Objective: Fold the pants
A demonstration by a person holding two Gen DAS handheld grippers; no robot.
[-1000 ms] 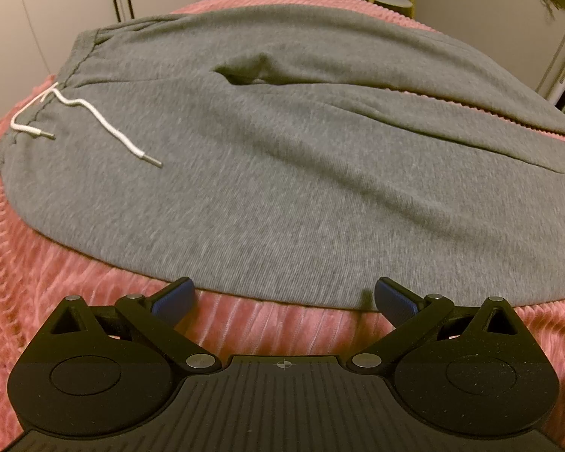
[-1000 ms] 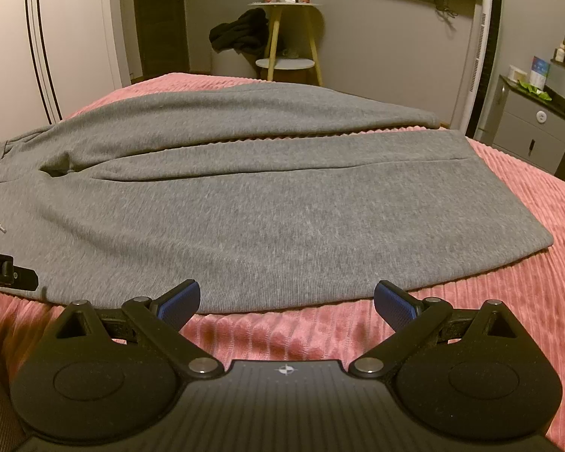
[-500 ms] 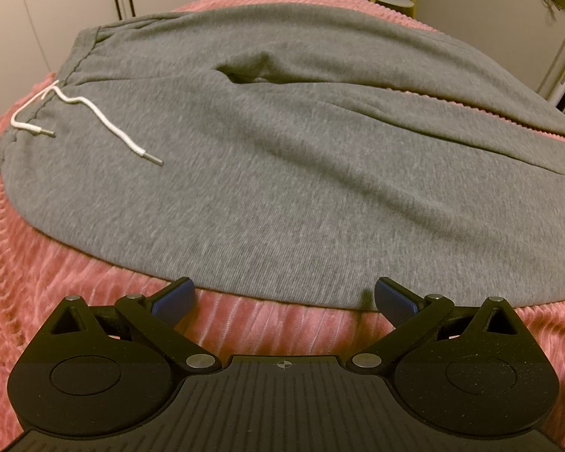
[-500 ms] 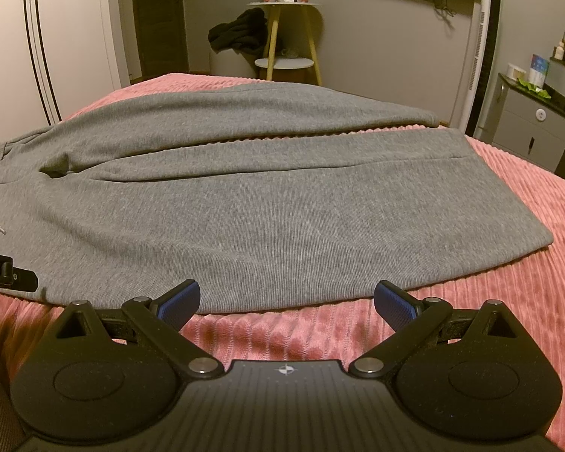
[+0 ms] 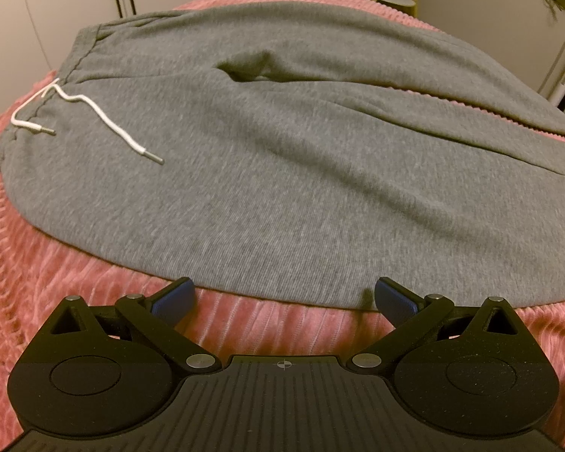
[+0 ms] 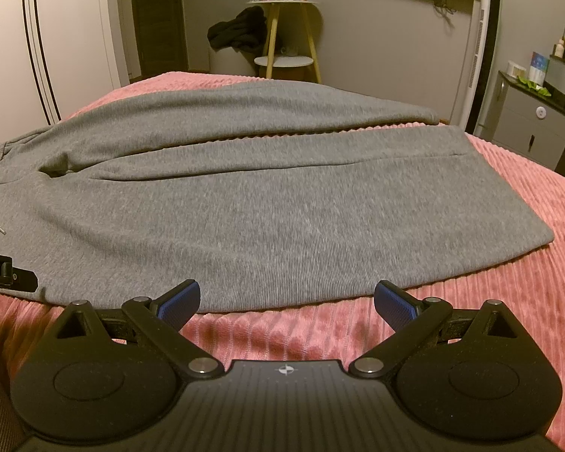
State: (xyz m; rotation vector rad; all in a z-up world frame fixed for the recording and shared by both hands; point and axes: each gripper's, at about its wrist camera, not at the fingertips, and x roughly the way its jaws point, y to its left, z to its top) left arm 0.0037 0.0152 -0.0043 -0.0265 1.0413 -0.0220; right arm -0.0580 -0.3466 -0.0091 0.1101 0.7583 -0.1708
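grey pants [image 5: 301, 173], pink ribbed bedspread [image 6: 508, 301], white drawstring [image 5: 94, 113]

We see bare pink bedspread [image 6: 282, 335] in front of both wide-spread grippers, open room up to the near edge of the gray pants [image 6: 267, 211]. Right of the leg hem, bedspread lies free. The drawstring [image 5: 94, 113] lies loose across the waistband. The left gripper [image 6: 7, 275] pokes in at the right view's left edge.

A pink ribbed bedspread [image 6: 489, 301] covers the bed, and beyond it stand a round two-tier side table [image 6: 285, 61] with dark clothing [image 6: 237, 32] heaped beside it, a grey cabinet [image 6: 531, 128] at right, and white wardrobe doors [image 6: 67, 45] at left.
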